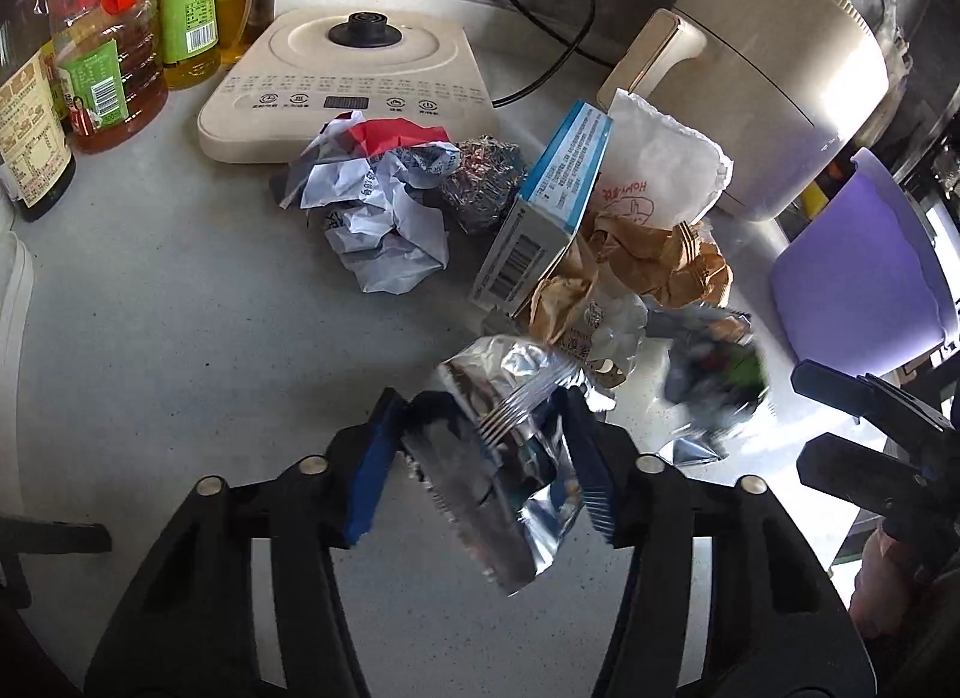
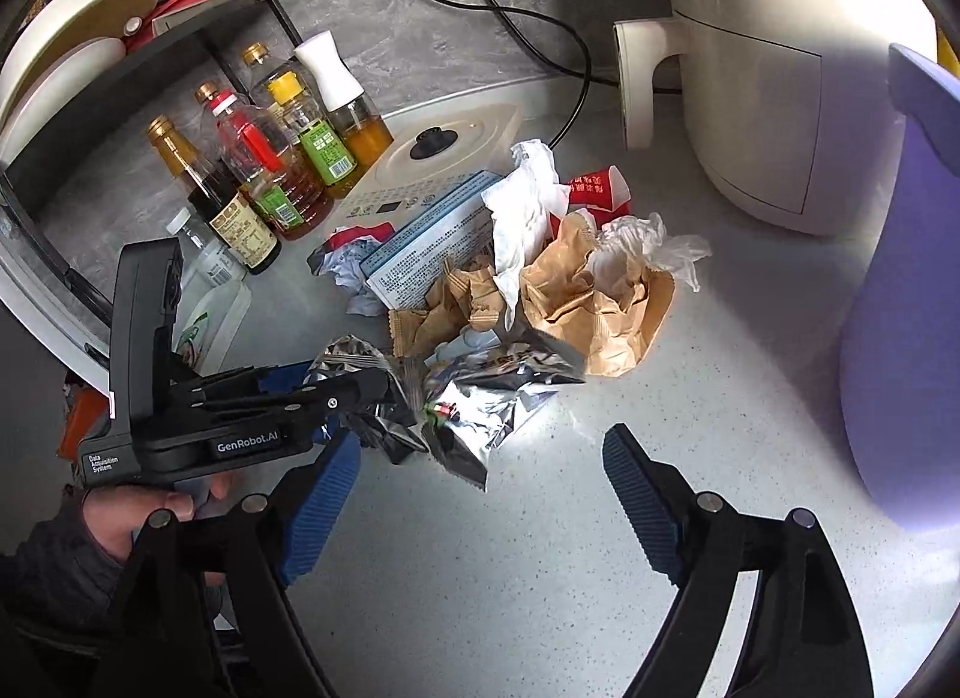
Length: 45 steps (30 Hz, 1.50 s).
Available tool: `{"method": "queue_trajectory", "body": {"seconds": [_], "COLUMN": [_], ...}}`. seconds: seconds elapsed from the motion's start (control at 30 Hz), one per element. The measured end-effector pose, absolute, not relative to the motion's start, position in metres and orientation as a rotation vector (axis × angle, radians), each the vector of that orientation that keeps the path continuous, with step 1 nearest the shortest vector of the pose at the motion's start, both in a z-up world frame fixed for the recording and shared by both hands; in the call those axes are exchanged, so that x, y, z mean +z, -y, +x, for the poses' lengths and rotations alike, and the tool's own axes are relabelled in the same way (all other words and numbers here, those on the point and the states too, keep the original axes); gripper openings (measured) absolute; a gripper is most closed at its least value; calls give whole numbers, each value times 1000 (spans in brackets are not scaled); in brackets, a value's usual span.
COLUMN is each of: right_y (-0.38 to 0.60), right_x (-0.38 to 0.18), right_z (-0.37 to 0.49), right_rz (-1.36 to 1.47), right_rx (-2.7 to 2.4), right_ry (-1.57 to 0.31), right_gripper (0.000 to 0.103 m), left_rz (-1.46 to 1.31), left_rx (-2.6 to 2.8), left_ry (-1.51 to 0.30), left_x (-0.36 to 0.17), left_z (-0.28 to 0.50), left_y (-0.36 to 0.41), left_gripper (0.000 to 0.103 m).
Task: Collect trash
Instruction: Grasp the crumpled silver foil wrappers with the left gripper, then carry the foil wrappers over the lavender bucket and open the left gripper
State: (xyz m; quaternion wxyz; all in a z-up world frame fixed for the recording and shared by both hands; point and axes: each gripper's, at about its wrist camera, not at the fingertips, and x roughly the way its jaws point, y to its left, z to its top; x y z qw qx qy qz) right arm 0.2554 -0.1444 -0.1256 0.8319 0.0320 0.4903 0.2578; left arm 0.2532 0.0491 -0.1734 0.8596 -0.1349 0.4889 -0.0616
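Note:
A heap of trash lies on the grey speckled counter (image 1: 150, 338): crumpled printed paper (image 1: 384, 218), a metallic ball (image 1: 480, 188), a blue-and-white box (image 1: 558, 200), a white paper bag (image 1: 660, 170) and brown paper bags (image 1: 660, 260). My left gripper (image 1: 480, 452) is shut on a silver foil wrapper (image 1: 486, 458), which stands tilted between its blue pads. In the right wrist view the left gripper (image 2: 360, 392) reaches in from the left with crumpled foil at its tips. My right gripper (image 2: 480, 452) is open and holds nothing, just short of a second foil wrapper (image 2: 486, 404).
A purple bin (image 2: 900, 308) stands at the right, beside a cream air fryer (image 1: 768, 68). Behind the heap sit a cream appliance base (image 1: 354, 74) and its black cable (image 1: 540, 80). Oil and sauce bottles (image 1: 120, 68) line the left, under a dish rack (image 2: 90, 68).

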Motion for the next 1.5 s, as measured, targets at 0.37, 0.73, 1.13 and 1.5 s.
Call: {"method": "queue_trajectory", "body": {"seconds": [0.37,0.73,1.13,1.5], "right_y": [124,141,139,156], "right_x": [-148,-136,-110,-29], "right_z": [292,281,239,217], "right_rz": [79,122,62,59], "right_rx": [510,469,569,573], "right_ry": [-1141,-1112,-1026,-822], "right_gripper": [81,71,12,12], "left_rz": [-311,-293,-312,-296], "left_rx": [-152,-100,-103,-172], "left_ry": [-948,-926,-876,-741], "left_x": [-147,-141,-123,-62], "left_z": [234,206,187,208], "left_y": [-71,-80,-80,-69], "left_gripper": [9,9,10,10]}}
